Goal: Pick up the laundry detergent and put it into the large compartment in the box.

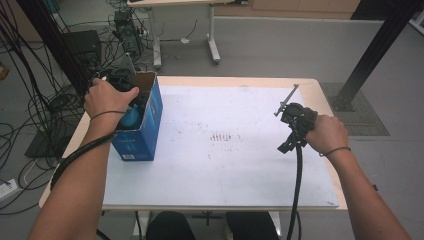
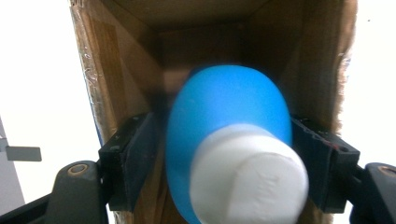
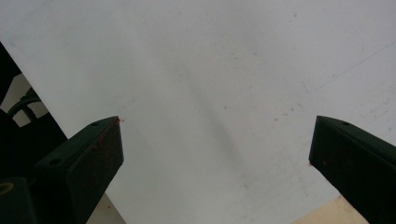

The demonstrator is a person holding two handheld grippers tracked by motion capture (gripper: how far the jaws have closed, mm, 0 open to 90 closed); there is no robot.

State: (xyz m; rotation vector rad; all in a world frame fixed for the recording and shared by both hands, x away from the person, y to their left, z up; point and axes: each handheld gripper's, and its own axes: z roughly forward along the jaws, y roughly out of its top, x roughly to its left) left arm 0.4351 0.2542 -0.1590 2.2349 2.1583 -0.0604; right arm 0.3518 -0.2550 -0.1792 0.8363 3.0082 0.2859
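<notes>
At the left we see a blue bottle [image 2: 224,140] inside the open blue cardboard box [image 1: 145,127], its long axis running along the box with the white cap [image 2: 250,177] pointing out toward the left gripper [image 2: 224,158]. The jaws stand on either side of its body, partly open; we cannot tell whether they press it. At the right, our right gripper [image 3: 215,154] hovers wide open and empty over the white table [image 1: 225,165].

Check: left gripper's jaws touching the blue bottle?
Cannot tell. Left gripper view: blue bottle sits between the jaws inside the box, but blur hides its edges.
</notes>
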